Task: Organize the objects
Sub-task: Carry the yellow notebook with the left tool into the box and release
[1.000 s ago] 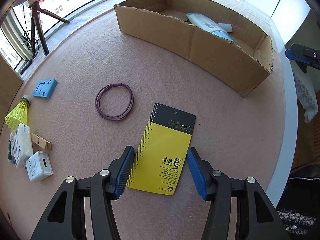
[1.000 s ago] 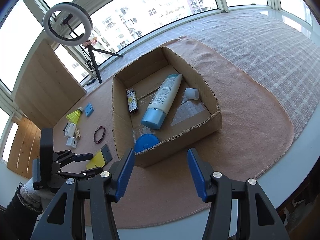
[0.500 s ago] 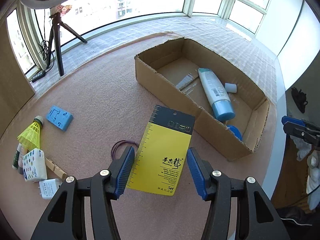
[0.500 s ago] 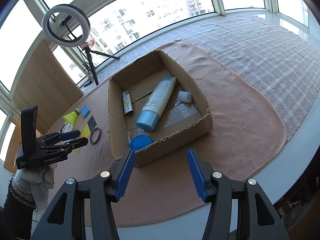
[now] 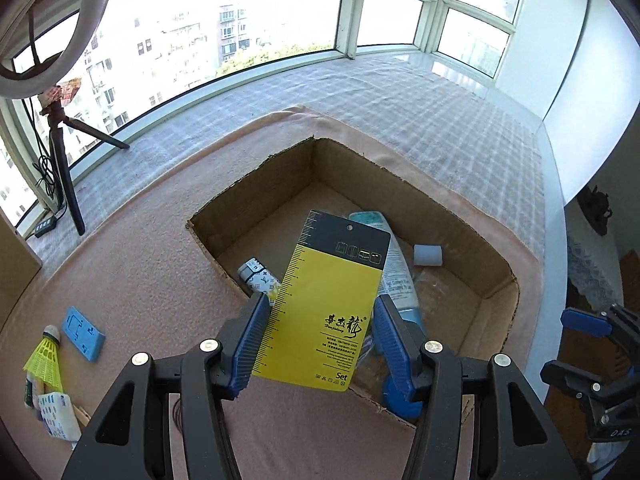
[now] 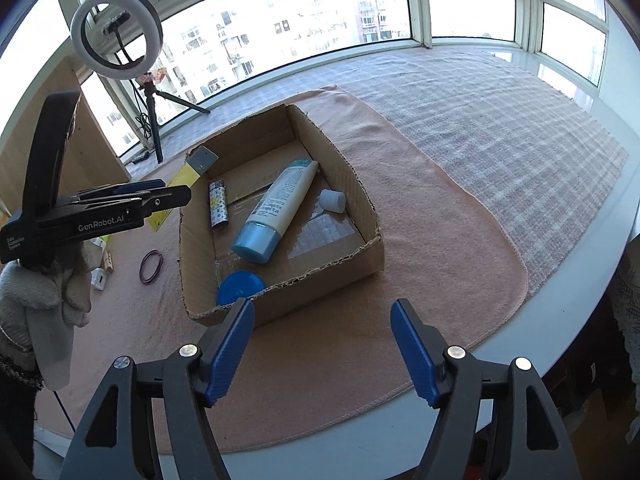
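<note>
The yellow card (image 5: 326,308), with its dark top strip and ruler marks down one edge, hangs in the air over the near-left wall of the cardboard box (image 5: 256,184). The left claw (image 5: 318,340) grips it by its lower sides, jaws about half spread, both blue pads pressed to the card's edges. In the right wrist view the same card (image 6: 188,174) juts up past the left claw (image 6: 176,196), above the box's left wall (image 6: 192,248), with a gloved hand (image 6: 44,292) on the handle.

The right claw (image 6: 322,344) is empty; its jaws have just been opening and now stand wide, nothing between them, over the pink mat (image 6: 432,240) in front of the box.

Four things lie in the box: one white tube with a blue cap (image 6: 278,208), one small white cap (image 6: 333,201), one patterned lighter (image 6: 218,204) and one round blue lid (image 6: 239,286) in the near corner.

On the mat left of the box lie one purple rubber band (image 6: 151,266), one blue flat block (image 5: 83,333), one yellow shuttlecock (image 5: 45,359), one dotted white packet (image 5: 60,416) and one white plug (image 6: 99,279). One ring light on a tripod (image 6: 117,38) stands at the window, on the checked cloth (image 6: 500,132) that covers the far counter.
</note>
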Available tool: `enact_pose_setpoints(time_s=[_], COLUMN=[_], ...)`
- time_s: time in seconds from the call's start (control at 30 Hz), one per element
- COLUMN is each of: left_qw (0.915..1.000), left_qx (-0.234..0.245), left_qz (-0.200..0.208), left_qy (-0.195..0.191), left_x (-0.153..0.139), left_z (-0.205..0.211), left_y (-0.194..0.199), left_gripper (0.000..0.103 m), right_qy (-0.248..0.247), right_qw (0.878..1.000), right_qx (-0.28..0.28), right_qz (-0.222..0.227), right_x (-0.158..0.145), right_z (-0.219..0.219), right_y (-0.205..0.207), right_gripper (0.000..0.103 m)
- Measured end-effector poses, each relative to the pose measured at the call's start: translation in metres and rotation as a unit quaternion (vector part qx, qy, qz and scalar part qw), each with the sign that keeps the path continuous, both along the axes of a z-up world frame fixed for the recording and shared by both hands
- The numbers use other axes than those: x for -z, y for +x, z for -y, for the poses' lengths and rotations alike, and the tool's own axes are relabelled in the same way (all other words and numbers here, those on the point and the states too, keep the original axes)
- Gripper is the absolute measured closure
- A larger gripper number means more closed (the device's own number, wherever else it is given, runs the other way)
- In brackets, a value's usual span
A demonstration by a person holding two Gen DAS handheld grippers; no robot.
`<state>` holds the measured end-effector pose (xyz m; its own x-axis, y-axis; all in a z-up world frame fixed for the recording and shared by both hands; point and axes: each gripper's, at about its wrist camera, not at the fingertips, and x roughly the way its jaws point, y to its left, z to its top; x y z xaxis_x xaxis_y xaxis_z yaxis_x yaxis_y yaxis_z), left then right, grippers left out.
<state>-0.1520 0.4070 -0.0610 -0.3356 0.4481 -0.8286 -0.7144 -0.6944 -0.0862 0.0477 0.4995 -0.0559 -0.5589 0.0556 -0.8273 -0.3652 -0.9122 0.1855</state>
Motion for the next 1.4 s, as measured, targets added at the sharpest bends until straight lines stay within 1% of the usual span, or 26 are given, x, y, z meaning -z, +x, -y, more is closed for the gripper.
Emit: enact_pose_setpoints(time_s=[0.1,0.17,0.2,0.23,0.47,0.63,0.8,0.93,1.2,1.4], left_qw=[1.0000,0.9999,0.9999,0.9999,0.9998,0.9993,0.9977,0.9949,0.9890,0.9843], left_qx=[0.005,0.009,0.008,0.007,-0.008,-0.033,-0.065,-0.095,-0.135,-0.164], left_qz=[0.000,0.007,0.008,0.006,0.003,0.001,-0.020,-0.033,-0.061,-0.065], left_qy=[0.005,0.008,0.011,0.014,0.016,0.015,0.002,0.000,0.000,0.000], left_x=[0.000,0.000,-0.001,-0.001,-0.002,-0.003,-0.010,-0.020,-0.042,-0.047], left_z=[-0.016,-0.023,-0.025,-0.025,-0.007,0.024,0.062,0.099,0.172,0.221], left_y=[-0.001,-0.002,-0.002,-0.002,-0.003,-0.002,0.004,0.011,0.032,0.038], left_gripper=[0.044,0.038,0.033,0.032,0.032,0.032,0.032,0.032,0.032,0.032], right_qy=[0.009,0.010,0.009,0.009,0.015,0.017,0.011,0.002,-0.026,-0.031], right_qw=[1.000,1.000,1.000,1.000,1.000,1.000,0.999,0.997,0.992,0.987], right_qx=[0.008,0.010,0.009,0.008,-0.001,-0.020,-0.047,-0.070,-0.113,-0.149], right_qz=[0.003,0.004,0.004,0.004,0.007,0.000,-0.010,-0.025,-0.057,-0.053], right_x=[0.000,0.000,0.000,0.000,0.001,-0.001,-0.004,-0.007,-0.015,-0.019], right_z=[0.000,0.000,0.000,0.000,0.008,0.022,0.041,0.060,0.104,0.141], right_y=[0.001,0.000,0.000,0.000,-0.006,-0.014,-0.026,-0.038,-0.062,-0.085], right_gripper=[0.032,0.031,0.031,0.031,0.031,0.031,0.031,0.031,0.031,0.031])
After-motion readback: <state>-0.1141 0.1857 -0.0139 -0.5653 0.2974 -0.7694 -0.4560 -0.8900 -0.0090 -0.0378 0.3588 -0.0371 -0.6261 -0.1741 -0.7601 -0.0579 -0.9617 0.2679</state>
